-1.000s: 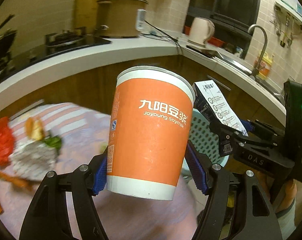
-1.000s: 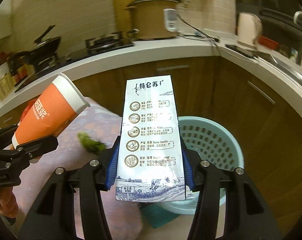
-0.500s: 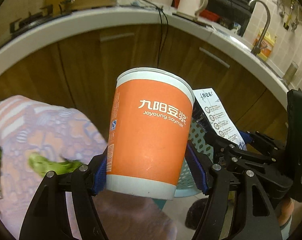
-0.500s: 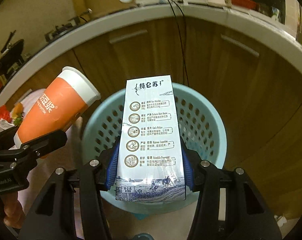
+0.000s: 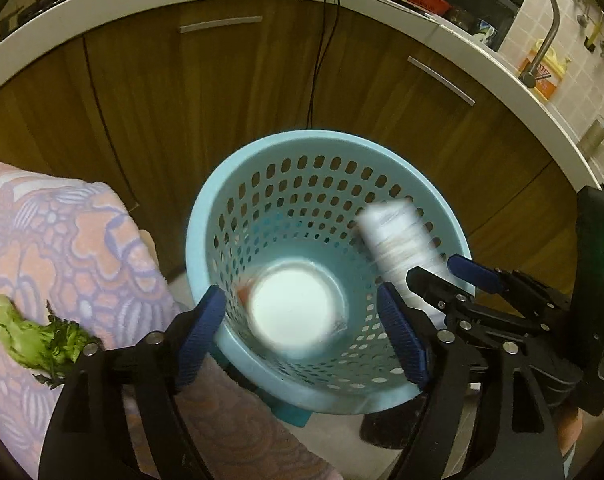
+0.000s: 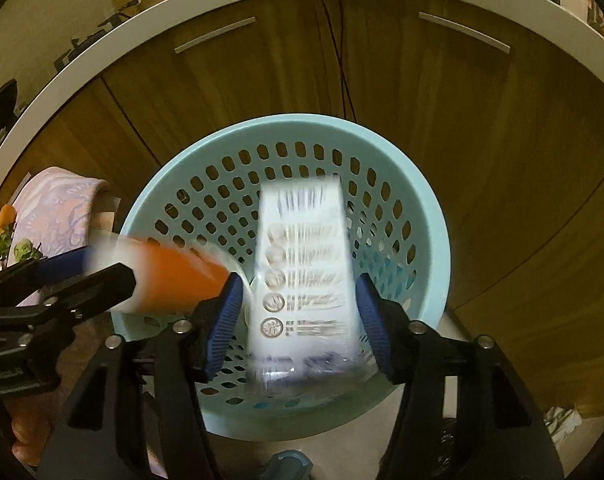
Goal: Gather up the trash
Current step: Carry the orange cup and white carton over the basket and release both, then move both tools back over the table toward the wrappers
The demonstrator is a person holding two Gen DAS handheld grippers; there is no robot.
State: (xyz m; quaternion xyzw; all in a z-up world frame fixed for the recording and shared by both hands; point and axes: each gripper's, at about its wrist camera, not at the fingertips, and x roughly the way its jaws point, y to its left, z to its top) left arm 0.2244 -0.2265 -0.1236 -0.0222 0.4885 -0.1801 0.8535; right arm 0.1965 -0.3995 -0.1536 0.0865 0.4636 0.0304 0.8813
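A light blue perforated basket (image 5: 206,216) (image 6: 429,216) stands on the floor below both grippers. My left gripper (image 5: 302,320) hangs over it, its jaws opening. The orange soymilk cup (image 5: 290,304) is blurred and dropping bottom-up between the pads, clear of them. My right gripper (image 6: 298,316) is also over the basket with jaws opening, and the white milk carton (image 6: 302,264) slips down between its pads, blurred. From the right wrist the cup (image 6: 174,280) shows leaving the left gripper (image 6: 94,268). From the left wrist the carton (image 5: 393,236) shows in front of the right gripper (image 5: 441,270).
A table with a pink and lilac patterned cloth (image 5: 62,232) stands left of the basket, with green vegetable scraps (image 5: 30,336) on it. Brown cabinet doors (image 6: 262,80) under a white counter curve behind. A black cable (image 5: 317,60) hangs down the cabinet. A teal object (image 6: 290,464) lies under the basket.
Both grippers sank over the basket and tipped downward. Their jaws widened, and the cup and the carton, held before, are loose and falling into the basket.
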